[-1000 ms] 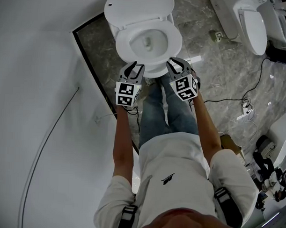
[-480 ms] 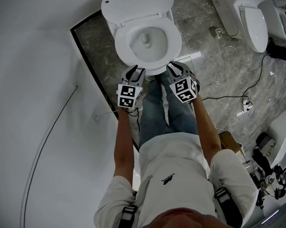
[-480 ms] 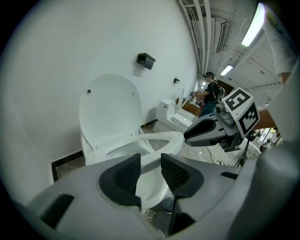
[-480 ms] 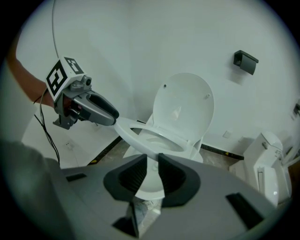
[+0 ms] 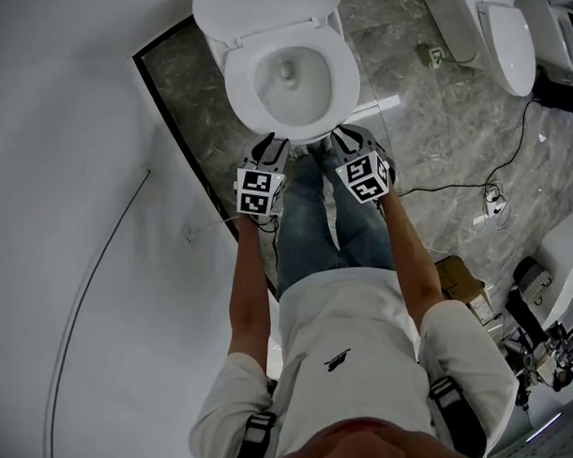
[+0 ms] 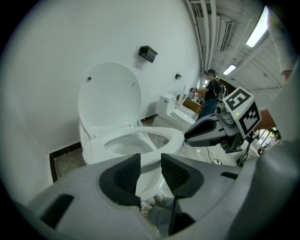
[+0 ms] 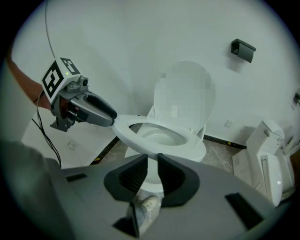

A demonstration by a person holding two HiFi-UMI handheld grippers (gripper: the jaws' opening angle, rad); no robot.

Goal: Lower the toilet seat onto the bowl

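A white toilet stands against the wall, its lid (image 5: 266, 9) upright and its seat (image 5: 342, 77) lying flat on the bowl (image 5: 290, 78). In the left gripper view the seat (image 6: 169, 137) rings the bowl, with the lid (image 6: 110, 93) behind. My left gripper (image 5: 271, 141) hovers at the front-left of the rim and my right gripper (image 5: 349, 134) at the front-right. Neither touches the seat. Both the left gripper (image 6: 150, 161) and the right gripper (image 7: 152, 163) have their jaws nearly together, with nothing between them.
The white wall (image 5: 73, 169) runs along the left, with a dark skirting strip (image 5: 177, 140). Other toilets (image 5: 513, 43) stand at the upper right. Cables (image 5: 485, 197) and a cardboard box (image 5: 463, 276) lie on the marble floor. My legs (image 5: 334, 216) are right in front of the bowl. A person (image 6: 208, 93) stands far behind.
The toilet has slid up and left in the head view. Both grippers stay side by side, their tips now at the front rim rather than alongside it.
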